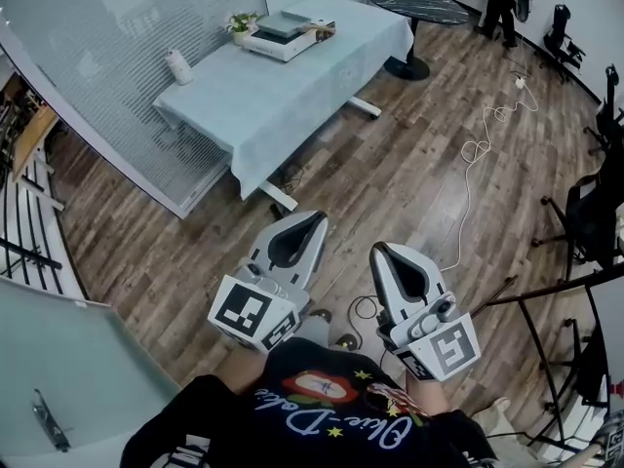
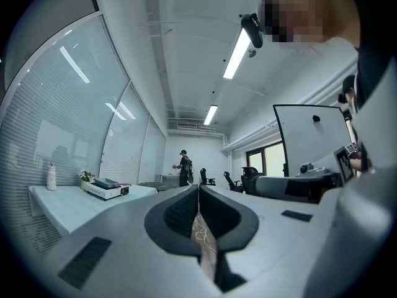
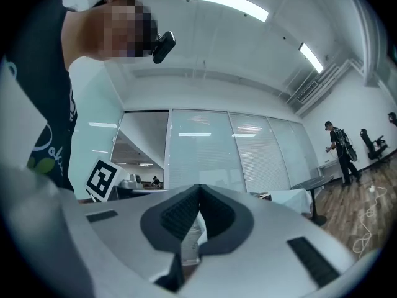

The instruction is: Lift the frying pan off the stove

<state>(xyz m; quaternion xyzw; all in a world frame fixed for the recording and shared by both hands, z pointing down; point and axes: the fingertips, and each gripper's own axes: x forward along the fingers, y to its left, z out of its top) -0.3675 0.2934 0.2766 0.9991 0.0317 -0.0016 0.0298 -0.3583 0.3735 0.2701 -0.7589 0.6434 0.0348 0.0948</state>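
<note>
Approach step, desk (image 1: 244,105) not yet reached. Frying pan (image 1: 280,24) sits on the portable stove (image 1: 288,45) at 12 o'clock, well apart from both tools. Left gripper (image 1: 314,220) jaws together, nothing held; right gripper (image 1: 379,251) likewise. Next, probably: close in, open a gripper, seek the pan's handle

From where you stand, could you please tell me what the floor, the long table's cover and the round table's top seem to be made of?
Floor: wood or wood-look planks, brown, faintly glossy; seams and grain show.
Cover: pale blue-green cloth, matte; it hangs in soft folds over the edges.
Round table top: dark marble or a marble-look laminate; pale veins cross it.
</note>
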